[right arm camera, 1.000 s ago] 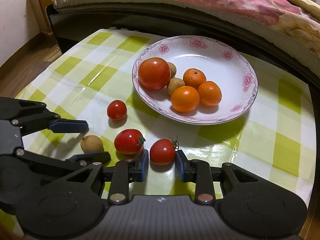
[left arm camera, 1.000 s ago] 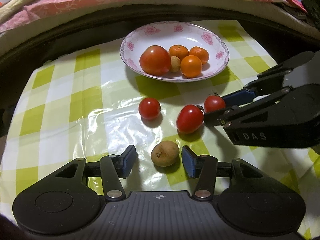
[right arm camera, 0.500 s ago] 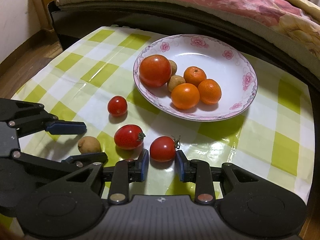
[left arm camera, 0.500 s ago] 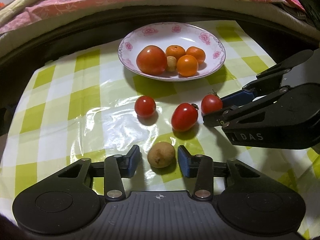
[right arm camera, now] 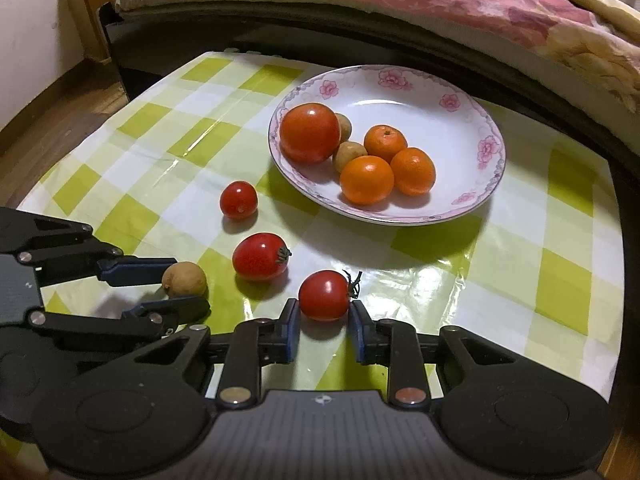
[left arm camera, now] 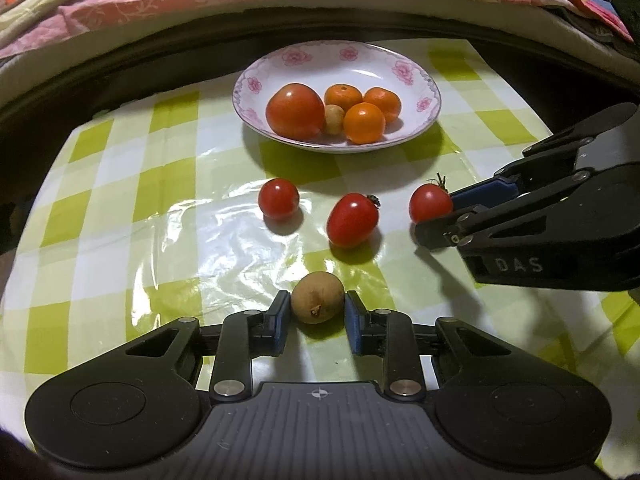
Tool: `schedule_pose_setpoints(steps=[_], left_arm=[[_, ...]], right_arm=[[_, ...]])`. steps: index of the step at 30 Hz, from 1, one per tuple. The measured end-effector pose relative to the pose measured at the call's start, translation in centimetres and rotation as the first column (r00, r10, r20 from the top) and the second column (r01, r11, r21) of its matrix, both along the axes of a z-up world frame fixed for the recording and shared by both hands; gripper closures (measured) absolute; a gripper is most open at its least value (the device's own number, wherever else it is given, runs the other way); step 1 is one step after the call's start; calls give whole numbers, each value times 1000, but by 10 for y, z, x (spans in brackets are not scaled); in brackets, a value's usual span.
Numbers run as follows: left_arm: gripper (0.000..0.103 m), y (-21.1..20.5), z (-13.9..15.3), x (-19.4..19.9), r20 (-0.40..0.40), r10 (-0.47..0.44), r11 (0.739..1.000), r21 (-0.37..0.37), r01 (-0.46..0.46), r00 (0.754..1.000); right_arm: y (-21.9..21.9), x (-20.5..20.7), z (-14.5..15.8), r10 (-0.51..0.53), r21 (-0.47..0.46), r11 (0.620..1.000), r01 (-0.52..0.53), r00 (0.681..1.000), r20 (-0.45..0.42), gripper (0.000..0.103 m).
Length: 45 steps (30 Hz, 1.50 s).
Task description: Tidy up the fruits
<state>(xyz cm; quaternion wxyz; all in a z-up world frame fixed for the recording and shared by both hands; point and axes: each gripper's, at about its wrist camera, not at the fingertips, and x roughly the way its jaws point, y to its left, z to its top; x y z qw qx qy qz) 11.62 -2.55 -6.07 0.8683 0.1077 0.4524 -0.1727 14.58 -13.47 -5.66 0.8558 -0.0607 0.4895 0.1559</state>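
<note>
Both grippers have closed in since a second ago: my left gripper [left arm camera: 317, 316] now brackets the brown longan [left arm camera: 317, 297], pads narrowed to its sides and seemingly touching, though I cannot tell whether it grips yet. My right gripper [right arm camera: 323, 320] straddles the stemmed cherry tomato [right arm camera: 324, 295], jaws narrow, a sliver of gap on each side. Both fruits sit on the checked tablecloth [right arm camera: 160, 152], short of the plate [right arm camera: 460, 104] already holding fruit. I judge both light; the longan's shell is firm but round and apt to roll, the tomato slick and thin-skinned, so squeeze gently across the widest middle, clear of the stem.
</note>
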Motion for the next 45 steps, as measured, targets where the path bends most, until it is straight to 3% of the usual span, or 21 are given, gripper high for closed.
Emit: schedule_pose_setpoints(steps=[29,45], left_arm=[[67,-5,10,-81,-63,-9,1000,-12,8,998],[67,-14,15,-96,-71,-1,1000,-20,0,998]], right_arm=[[-6,-94,2,-17,-10,1000,16,996,-89,71],[2,-125,0,-37,-17,999,35,993,-110,72]])
